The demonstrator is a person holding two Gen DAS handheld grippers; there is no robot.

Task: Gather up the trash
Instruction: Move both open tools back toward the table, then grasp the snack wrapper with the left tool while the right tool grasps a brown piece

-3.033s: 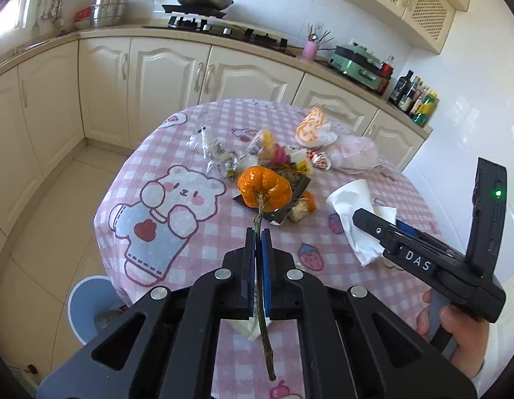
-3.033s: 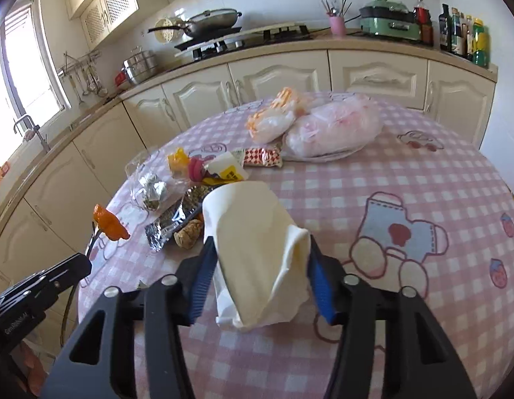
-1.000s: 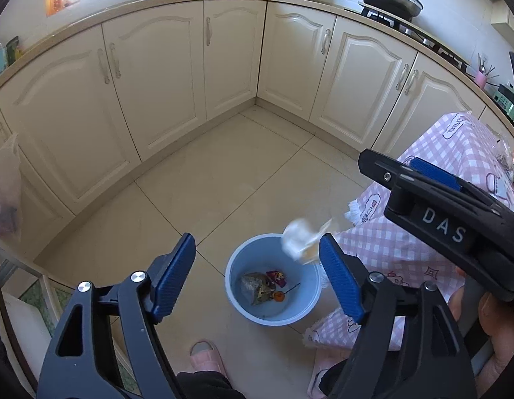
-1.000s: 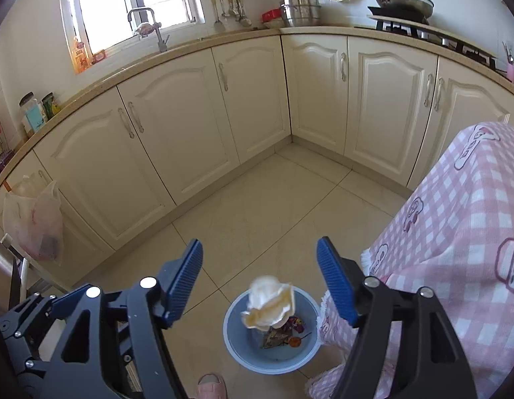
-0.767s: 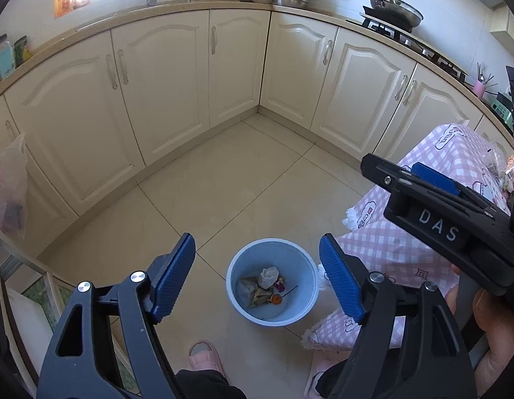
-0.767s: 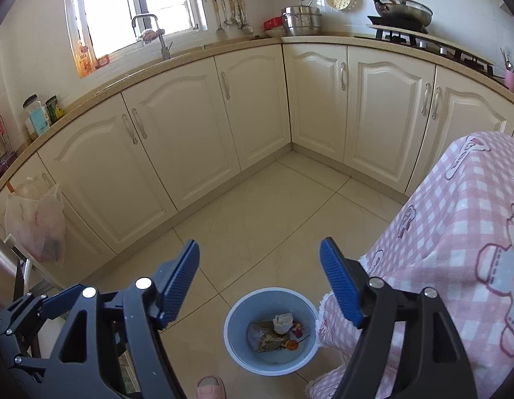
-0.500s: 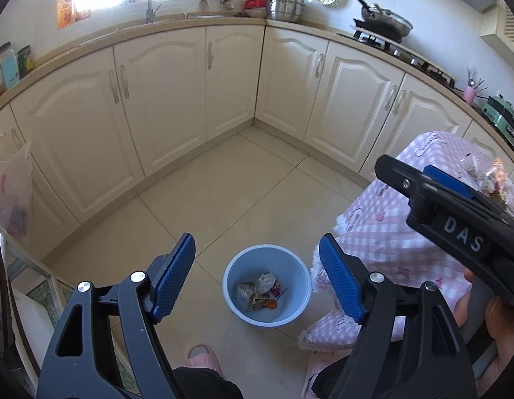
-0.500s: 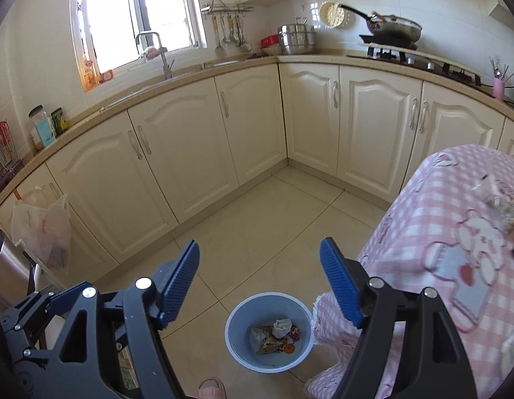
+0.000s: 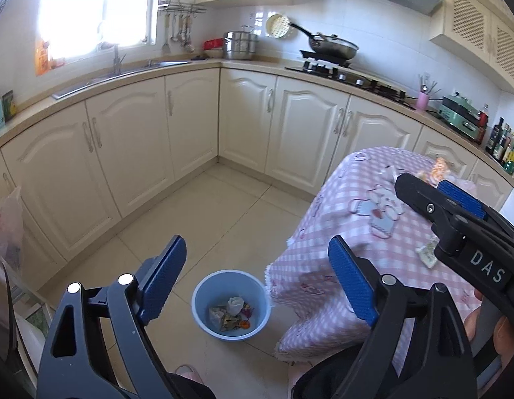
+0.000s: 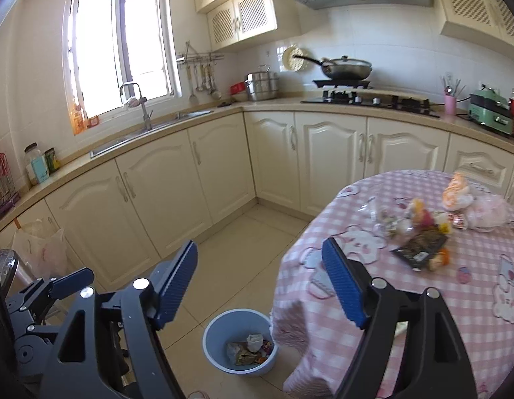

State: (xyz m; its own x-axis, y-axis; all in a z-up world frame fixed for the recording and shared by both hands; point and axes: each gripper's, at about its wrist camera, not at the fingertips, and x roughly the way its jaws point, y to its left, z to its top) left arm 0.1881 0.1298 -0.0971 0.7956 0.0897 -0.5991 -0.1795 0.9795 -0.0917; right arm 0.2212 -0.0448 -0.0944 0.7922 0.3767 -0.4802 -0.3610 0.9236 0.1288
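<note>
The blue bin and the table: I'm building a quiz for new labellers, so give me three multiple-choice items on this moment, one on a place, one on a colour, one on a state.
1. Where does the blue bin stand?
A. on the floor beside the table
B. on the counter
C. on the table

2. What colour is the tablecloth?
A. plain green
B. pink and white check
C. yellow stripes

3. How are the left hand-held gripper and the right hand-held gripper?
A. both open, nothing between the pads
B. both clamped on tissue
C. left clamped on a stem, right open

Answers: 1 A, the bin sits on the tiles by the cloth's hanging edge. 2 B, the check pattern with bear prints shows in both views. 3 A, both jaws stand wide with only floor and bin seen between them; the left jaws have just been opening further.
</note>
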